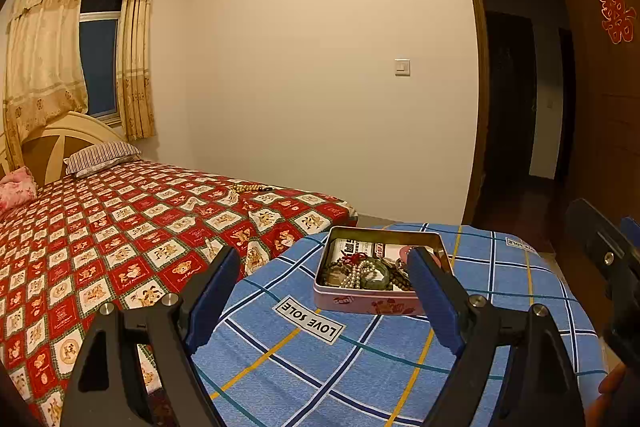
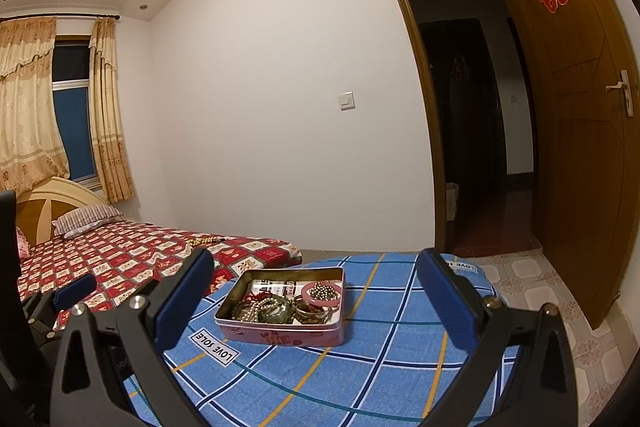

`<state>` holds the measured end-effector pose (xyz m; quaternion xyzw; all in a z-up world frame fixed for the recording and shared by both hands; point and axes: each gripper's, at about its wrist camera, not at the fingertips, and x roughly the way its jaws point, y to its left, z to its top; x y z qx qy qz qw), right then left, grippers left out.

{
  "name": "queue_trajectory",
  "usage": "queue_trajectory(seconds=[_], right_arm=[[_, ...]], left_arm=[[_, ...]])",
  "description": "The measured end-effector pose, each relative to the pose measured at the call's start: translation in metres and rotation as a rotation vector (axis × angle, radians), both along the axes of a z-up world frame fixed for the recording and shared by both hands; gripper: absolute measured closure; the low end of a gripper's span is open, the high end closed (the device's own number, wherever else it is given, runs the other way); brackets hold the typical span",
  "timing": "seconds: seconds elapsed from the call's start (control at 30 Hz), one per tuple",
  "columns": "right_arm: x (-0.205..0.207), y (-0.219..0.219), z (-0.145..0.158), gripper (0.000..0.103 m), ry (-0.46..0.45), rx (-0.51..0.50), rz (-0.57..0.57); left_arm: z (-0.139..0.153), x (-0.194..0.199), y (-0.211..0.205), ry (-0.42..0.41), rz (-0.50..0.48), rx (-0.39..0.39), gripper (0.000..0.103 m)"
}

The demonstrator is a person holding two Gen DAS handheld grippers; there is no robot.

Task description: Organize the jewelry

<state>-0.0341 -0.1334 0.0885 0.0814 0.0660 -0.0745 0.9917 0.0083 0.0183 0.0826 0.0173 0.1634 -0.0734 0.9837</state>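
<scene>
My right gripper hangs above the blue checked bench, its blue pads spread wide with nothing between them. Just ahead on the bench sits an open pink tin of tangled jewelry. At far left, my left gripper is partly visible.

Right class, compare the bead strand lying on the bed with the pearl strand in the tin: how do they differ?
The bead strand lies alone on the red bedspread; the pearl strand sits tangled among other jewelry inside the tin. The bead strand looks tan-brown; the pearl strand looks pale white. Both are beaded strings, and neither is held.
</scene>
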Motion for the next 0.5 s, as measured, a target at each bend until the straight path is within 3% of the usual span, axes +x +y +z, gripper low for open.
queue_trajectory(seconds=[0.5], right_arm=[[-0.0019,0.0012,-0.0049,0.000,0.002,0.013,-0.011]], left_arm=[[-0.0020,0.0005,-0.0005,-0.004,0.004,0.004,0.018]])
